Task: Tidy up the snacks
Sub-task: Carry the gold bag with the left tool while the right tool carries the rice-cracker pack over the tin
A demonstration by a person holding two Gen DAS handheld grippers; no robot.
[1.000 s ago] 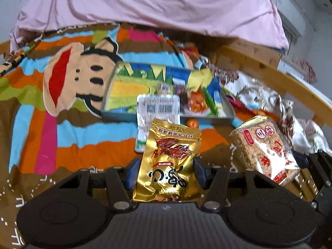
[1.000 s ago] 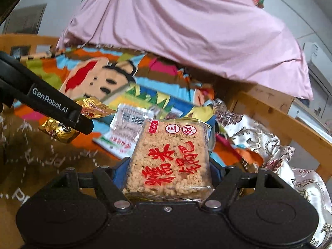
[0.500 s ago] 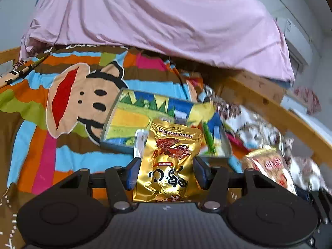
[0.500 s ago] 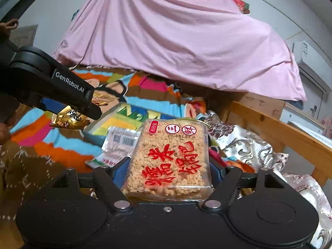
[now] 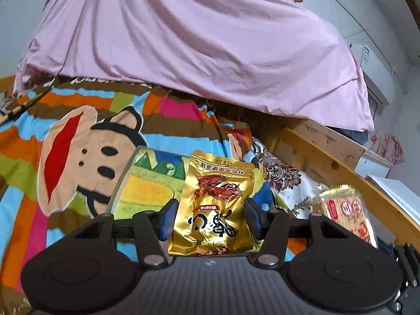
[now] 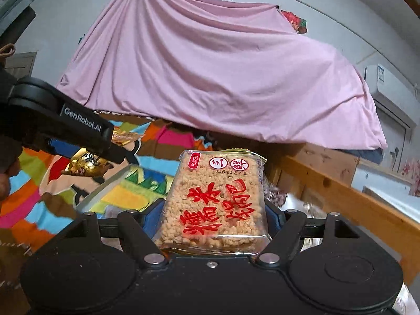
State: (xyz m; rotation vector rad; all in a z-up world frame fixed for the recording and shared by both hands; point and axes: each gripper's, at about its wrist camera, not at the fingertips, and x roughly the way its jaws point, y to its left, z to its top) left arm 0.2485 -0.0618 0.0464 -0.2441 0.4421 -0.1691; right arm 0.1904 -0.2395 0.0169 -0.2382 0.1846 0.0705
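Observation:
My left gripper (image 5: 210,216) is shut on a gold foil snack packet (image 5: 214,204) and holds it in the air above the near edge of a shallow tray (image 5: 126,176) with a colourful printed bottom. My right gripper (image 6: 214,215) is shut on a clear pack of rice crackers with red lettering (image 6: 215,199), also in the air, to the right of the tray (image 6: 105,189). The rice cracker pack shows at the right of the left wrist view (image 5: 346,215). The left gripper with the gold packet (image 6: 86,164) shows at the left of the right wrist view.
A cartoon-monkey striped blanket (image 5: 65,157) covers the bed under the tray. A pink sheet (image 5: 197,52) hangs behind. A wooden bed rail (image 5: 341,173) runs along the right, with a floral cloth (image 5: 283,178) beside it.
Both grippers have risen and tilted up with their packs held. The tray has dropped lower in both views, and the barcode packet and the tray's loose snacks are now hidden.

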